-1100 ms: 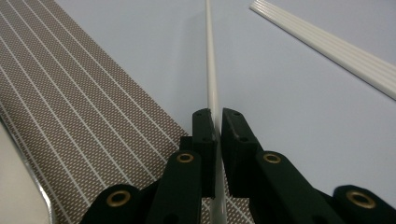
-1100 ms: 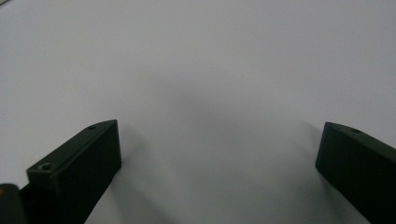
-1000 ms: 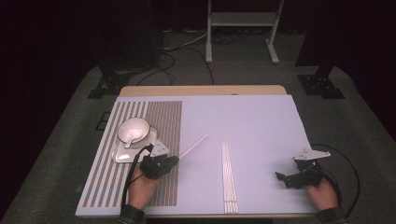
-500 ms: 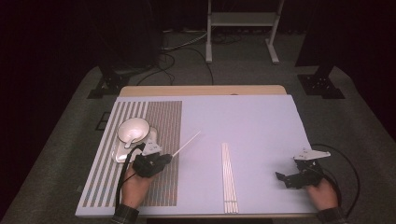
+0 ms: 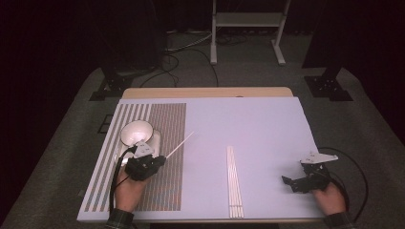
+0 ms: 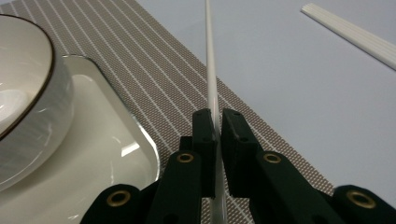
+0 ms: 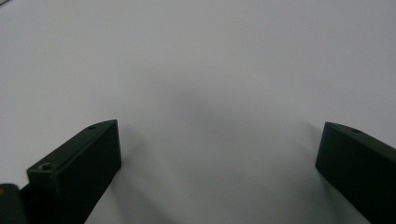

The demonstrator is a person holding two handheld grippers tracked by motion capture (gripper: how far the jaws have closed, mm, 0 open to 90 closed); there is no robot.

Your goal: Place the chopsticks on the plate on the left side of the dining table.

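The left tongs [image 5: 161, 160] are clamped on one white chopstick [image 5: 180, 144] and have carried it w/ the hand closer to the bowl [image 5: 136, 132], above the striped mat [image 5: 167, 124]. Setting it beside the plate [image 5: 155, 139] looks near. The right tongs [image 5: 290, 182] rest apart on the counter [image 5: 267, 124], holding nothing.

Left gripper [image 5: 160, 160], clamped on the white stick [image 5: 180, 145], has shifted toward the bowl [image 5: 136, 132]; now just beside its near rim, over the striped mat [image 5: 165, 124]. The stick's far tip has swung with it, closer to the bowl.
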